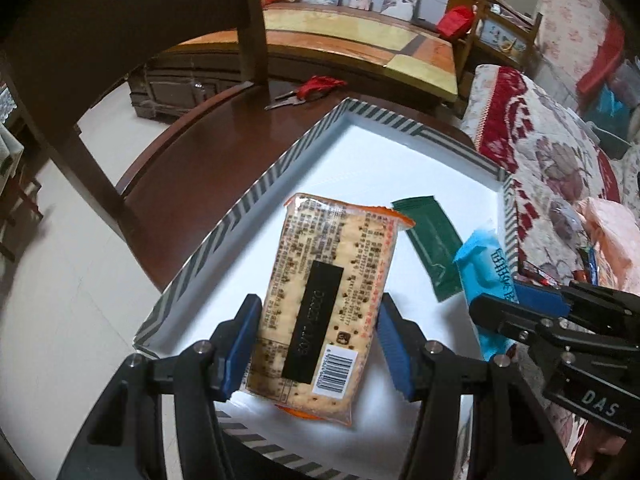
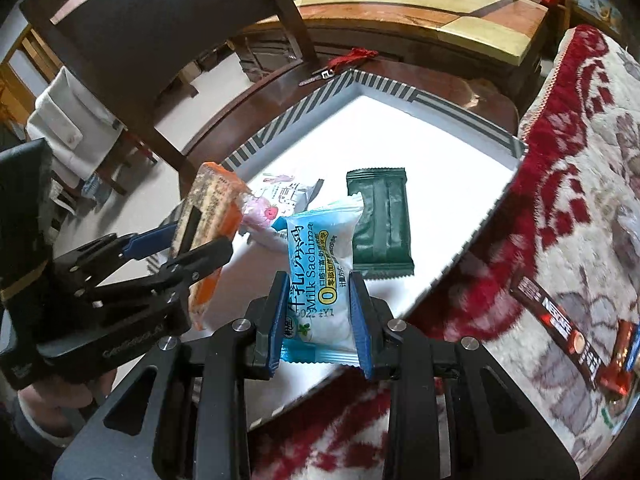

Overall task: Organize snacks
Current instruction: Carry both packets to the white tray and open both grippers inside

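Black hand-held gripper (image 1: 316,344), blue pads (image 1: 244,340), silver screws.

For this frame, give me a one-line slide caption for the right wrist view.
Right gripper holds a blue Milk Sachima pack over the striped tray.

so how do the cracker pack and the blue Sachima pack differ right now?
The cracker pack is larger and clear with orange ends, showing crackers inside; the Sachima pack is smaller, blue and white.
The cracker pack sits in the left gripper; the Sachima pack in the right gripper.
Both are sealed and clamped between closed jaws over the striped-rim tray.
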